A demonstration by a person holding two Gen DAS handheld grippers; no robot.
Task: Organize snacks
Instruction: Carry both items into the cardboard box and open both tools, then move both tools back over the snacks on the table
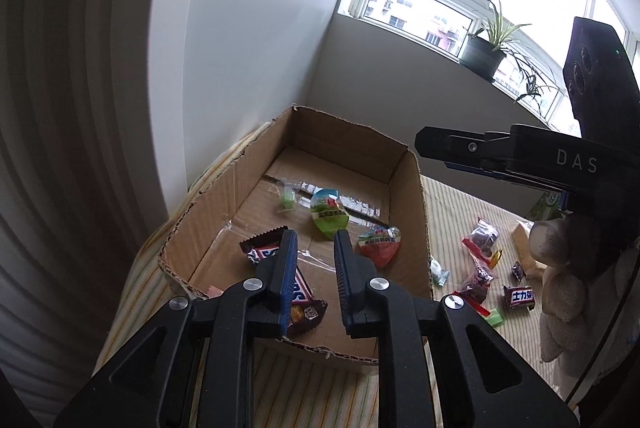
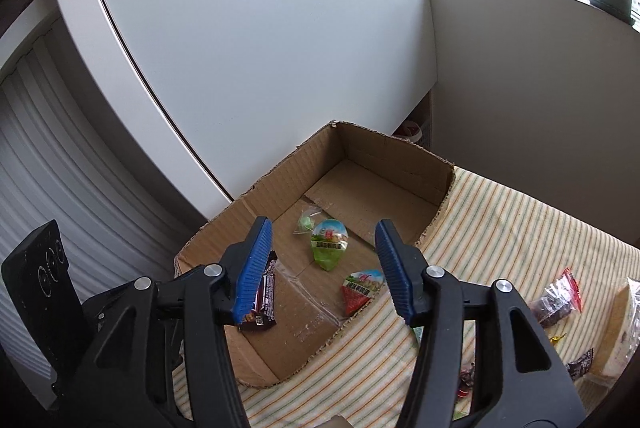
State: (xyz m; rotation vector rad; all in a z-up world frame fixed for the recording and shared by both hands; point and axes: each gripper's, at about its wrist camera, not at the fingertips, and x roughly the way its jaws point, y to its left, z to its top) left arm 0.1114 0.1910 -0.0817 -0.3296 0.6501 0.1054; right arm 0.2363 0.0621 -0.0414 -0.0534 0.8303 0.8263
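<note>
- Both tongs hang over the cardboard box (image 1: pixel 224 195), which sits against the white wall on a striped cloth; this is plainly where the snacks are being gathered.
- Left tongs (image 1: pixel 316 248) stand slightly parted with nothing between the blue pads; the chocolate bar (image 1: pixel 298 292) lies flat on the box floor beneath them, half hidden by the left finger.
- That bar's long axis runs from the far-left serrated end toward the near-right end, slanting across the box.
- Right tongs (image 2: pixel 324 256) are wide apart and empty, poised above the box's near side.
- Under them lies the red-and-white jelly cup (image 2: pixel 358 292), its pointed end aimed toward the near wall.
- The green jelly cup (image 2: pixel 330 244) lies deeper in, tip also pointing nearward; a small green candy (image 2: pixel 305 224) rests just beyond it.
- Outside, on the cloth to the right, more snacks wait: dark-fruit packets (image 1: pixel 482 238), a small chocolate (image 1: pixel 519 298) and others near a gloved hand (image 1: pixel 560 268).
- My read: sorting is partway, with loose pieces left to collect.
</note>
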